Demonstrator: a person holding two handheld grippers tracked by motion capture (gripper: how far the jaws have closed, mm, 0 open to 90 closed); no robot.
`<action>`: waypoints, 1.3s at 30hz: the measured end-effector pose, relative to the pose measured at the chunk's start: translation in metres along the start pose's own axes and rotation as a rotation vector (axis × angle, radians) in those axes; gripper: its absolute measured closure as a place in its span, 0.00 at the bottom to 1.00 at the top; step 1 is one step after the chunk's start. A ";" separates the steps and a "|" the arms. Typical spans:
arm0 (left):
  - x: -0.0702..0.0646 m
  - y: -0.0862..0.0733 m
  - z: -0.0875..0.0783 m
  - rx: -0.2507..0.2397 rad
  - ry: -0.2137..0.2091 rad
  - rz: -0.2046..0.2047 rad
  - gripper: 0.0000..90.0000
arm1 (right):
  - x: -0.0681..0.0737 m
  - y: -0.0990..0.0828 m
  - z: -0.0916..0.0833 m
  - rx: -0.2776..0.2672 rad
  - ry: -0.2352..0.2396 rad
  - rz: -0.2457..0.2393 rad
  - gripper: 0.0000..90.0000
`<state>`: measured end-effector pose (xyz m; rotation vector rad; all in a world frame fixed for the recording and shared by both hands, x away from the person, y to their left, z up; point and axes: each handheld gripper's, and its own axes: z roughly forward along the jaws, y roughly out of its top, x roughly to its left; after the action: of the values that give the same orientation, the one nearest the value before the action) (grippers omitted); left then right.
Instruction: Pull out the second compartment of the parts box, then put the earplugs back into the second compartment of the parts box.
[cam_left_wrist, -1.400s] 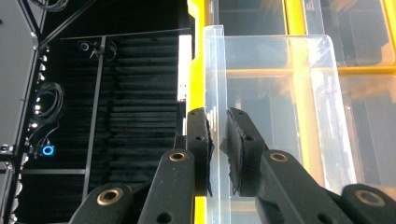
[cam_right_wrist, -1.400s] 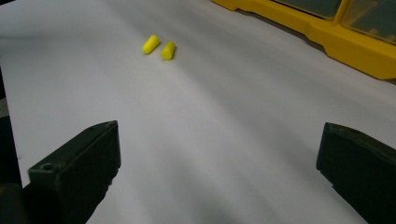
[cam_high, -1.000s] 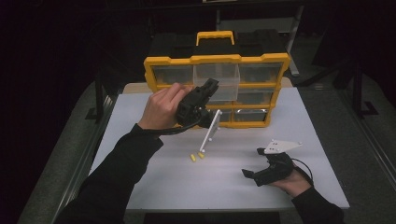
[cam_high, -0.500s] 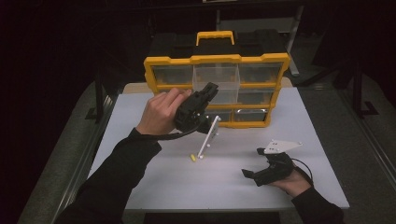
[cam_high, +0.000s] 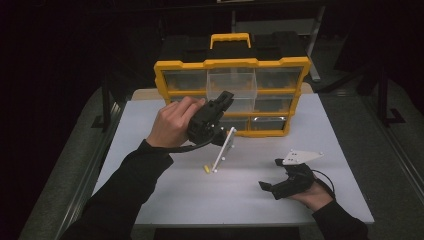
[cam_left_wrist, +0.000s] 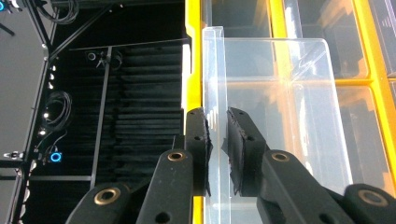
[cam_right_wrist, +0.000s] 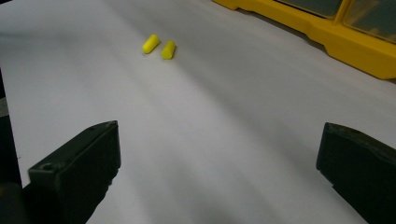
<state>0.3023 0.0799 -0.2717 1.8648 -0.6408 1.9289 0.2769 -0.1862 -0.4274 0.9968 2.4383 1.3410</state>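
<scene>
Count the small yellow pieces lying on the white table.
2: yellow piece one and yellow piece two lie side by side on the table, ahead of the right gripper. Others may be hidden.

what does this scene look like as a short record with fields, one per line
left tongs: shut on the front wall of the clear drawer, raised at the organizer
clear drawer: pulled partway out of the top row of the yellow organizer
right tongs: open, holding nothing, low over the white table
yellow plugs: two, lying side by side on the table, apart from both tongs
organizer: upright at the far edge of the table, handle on top
</scene>
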 end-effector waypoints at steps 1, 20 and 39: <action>0.000 0.000 0.000 0.003 -0.003 0.005 0.84 | 0.000 0.000 0.000 0.000 0.000 0.000 0.00; -0.016 0.003 -0.011 -0.007 0.020 -0.020 0.43 | 0.000 0.000 0.000 0.003 -0.003 0.006 0.00; -0.031 0.009 -0.023 -0.019 0.001 -0.048 0.38 | 0.000 0.000 0.000 -0.003 -0.002 -0.001 0.00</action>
<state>0.2802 0.0868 -0.3036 1.8504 -0.6065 1.8878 0.2771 -0.1868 -0.4277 0.9957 2.4338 1.3422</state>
